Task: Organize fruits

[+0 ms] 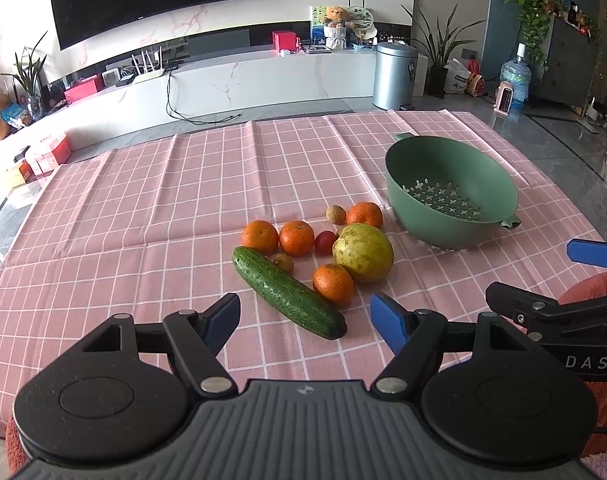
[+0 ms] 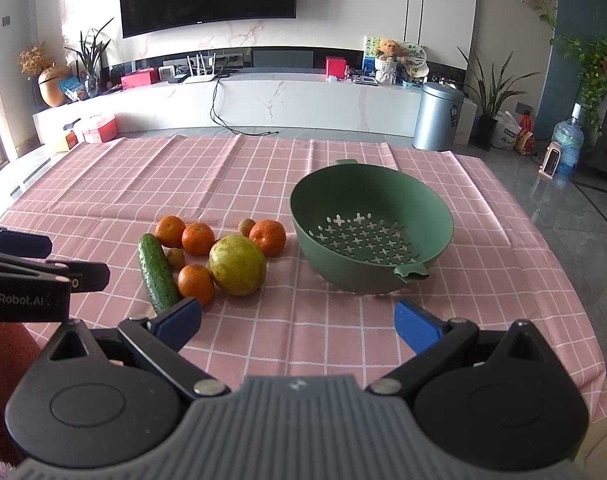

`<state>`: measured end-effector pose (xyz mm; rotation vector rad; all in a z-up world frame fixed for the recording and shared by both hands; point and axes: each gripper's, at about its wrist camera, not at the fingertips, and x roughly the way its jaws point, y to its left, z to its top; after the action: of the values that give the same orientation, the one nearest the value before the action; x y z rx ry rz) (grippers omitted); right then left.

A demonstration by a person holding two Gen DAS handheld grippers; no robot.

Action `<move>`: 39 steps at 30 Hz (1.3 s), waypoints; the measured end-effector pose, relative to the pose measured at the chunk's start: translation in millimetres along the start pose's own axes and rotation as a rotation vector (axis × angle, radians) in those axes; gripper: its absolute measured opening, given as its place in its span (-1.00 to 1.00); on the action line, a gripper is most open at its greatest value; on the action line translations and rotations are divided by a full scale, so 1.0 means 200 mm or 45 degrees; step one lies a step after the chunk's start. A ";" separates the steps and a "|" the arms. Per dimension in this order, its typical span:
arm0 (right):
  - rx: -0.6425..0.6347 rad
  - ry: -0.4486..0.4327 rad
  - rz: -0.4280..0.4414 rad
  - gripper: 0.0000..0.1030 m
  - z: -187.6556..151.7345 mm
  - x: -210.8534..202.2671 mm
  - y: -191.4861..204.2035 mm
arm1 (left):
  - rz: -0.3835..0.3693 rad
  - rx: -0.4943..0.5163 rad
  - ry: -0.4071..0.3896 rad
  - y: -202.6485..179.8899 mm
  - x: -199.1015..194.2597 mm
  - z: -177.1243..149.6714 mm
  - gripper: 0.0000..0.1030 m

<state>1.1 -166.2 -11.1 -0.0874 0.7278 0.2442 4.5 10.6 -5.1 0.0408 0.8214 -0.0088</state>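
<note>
Left tool [image 1: 305, 320] agape; cherry tomato [image 1: 325, 242] visible only left view.

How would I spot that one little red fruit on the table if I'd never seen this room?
Start at the green plastic colander on the pink checked tablecloth, then look at the fruit pile to its left. The small red tomato sits between a round orange mandarin and the big yellow-green pear-like fruit. It is the only red piece.

Pink white-checked tablecloth [image 2: 263, 168]; green colander [image 2: 367, 216]; orange tangerines [image 2: 198, 239].
</note>
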 end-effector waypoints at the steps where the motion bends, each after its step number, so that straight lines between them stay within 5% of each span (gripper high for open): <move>1: -0.001 0.001 0.000 0.92 0.00 0.00 0.00 | 0.000 -0.001 0.000 0.00 0.00 0.00 0.69; 39: -0.010 0.044 0.004 0.92 0.01 0.02 0.03 | -0.006 -0.032 0.014 0.04 -0.01 0.01 0.69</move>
<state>3.3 -159.6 -12.4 -0.0978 0.7611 0.2490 4.3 17.9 -1.5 0.0149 0.8323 -0.0025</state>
